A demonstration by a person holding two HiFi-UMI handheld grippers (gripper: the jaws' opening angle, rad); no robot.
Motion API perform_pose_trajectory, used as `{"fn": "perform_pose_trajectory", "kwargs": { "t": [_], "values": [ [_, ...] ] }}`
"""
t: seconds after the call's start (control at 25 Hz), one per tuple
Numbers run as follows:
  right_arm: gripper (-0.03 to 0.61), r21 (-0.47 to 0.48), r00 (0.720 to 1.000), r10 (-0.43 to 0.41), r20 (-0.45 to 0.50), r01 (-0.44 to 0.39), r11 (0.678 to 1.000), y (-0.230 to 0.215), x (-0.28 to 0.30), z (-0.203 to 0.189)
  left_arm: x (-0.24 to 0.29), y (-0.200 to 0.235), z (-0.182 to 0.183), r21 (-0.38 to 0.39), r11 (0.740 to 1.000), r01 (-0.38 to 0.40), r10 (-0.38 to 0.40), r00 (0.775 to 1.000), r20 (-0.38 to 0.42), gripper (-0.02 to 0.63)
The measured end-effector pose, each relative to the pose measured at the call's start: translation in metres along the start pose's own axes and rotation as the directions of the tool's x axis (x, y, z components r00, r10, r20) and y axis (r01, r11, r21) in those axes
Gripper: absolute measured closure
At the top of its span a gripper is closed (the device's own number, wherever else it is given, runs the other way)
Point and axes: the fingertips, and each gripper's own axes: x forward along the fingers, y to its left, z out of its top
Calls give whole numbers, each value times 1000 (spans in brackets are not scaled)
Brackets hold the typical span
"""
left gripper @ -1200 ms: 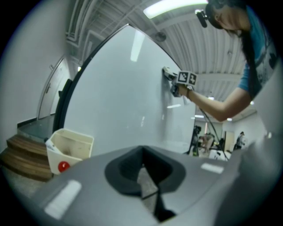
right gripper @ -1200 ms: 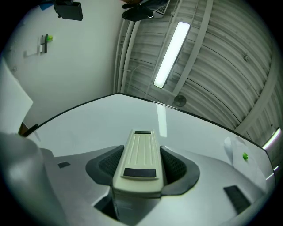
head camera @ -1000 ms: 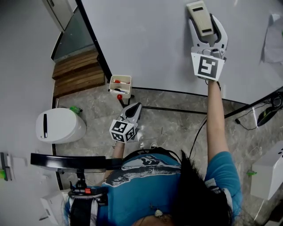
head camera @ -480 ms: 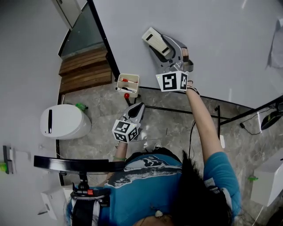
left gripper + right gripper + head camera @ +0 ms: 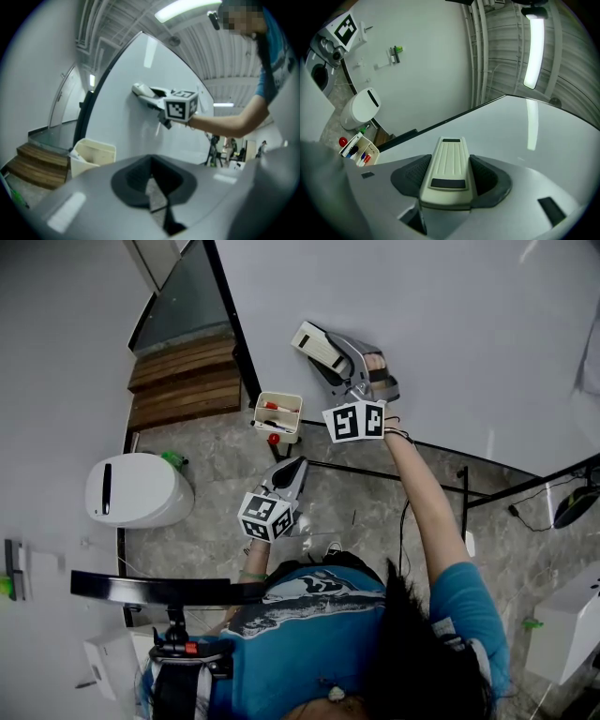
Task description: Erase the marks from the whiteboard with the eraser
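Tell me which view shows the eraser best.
The right gripper view: the eraser fills the centre, clamped between the jaws. The head view shows it small, against the whiteboard; the left gripper view shows it far off and tiny.

The grey stone floor [image 5: 375,521] carries a white rounded container [image 5: 136,490], wooden steps [image 5: 183,381] and the whiteboard stand [image 5: 375,472].

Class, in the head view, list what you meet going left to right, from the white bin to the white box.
white bin → marker tray → eraser → white box
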Motion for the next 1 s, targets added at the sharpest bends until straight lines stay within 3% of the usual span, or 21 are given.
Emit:
{"fn": "perform_pose_trajectory", "kwargs": {
  "t": [0.2, 0.52, 0.72, 1.0],
  "values": [
    [316, -8, 1000, -12, 1, 12, 1000, -15, -7, 4, 2, -3, 0, 2, 1000, 9, -9, 1000, 2, 609],
    [316, 34, 983, -183, 13, 182, 983, -122, -40, 13, 5, -8, -2, 1, 1000, 26, -26, 1000, -5, 609],
    [316, 64, 945, -323, 51, 320, 945, -204, -73, 13, 10, -15, -3, 5, 999, 52, -52, 999, -10, 609],
    [316, 89, 879, -476, -10, 475, 875, -297, -129, -7, 14, -26, -1, 14, 997, 82, -82, 996, -18, 609]
  ]
}}
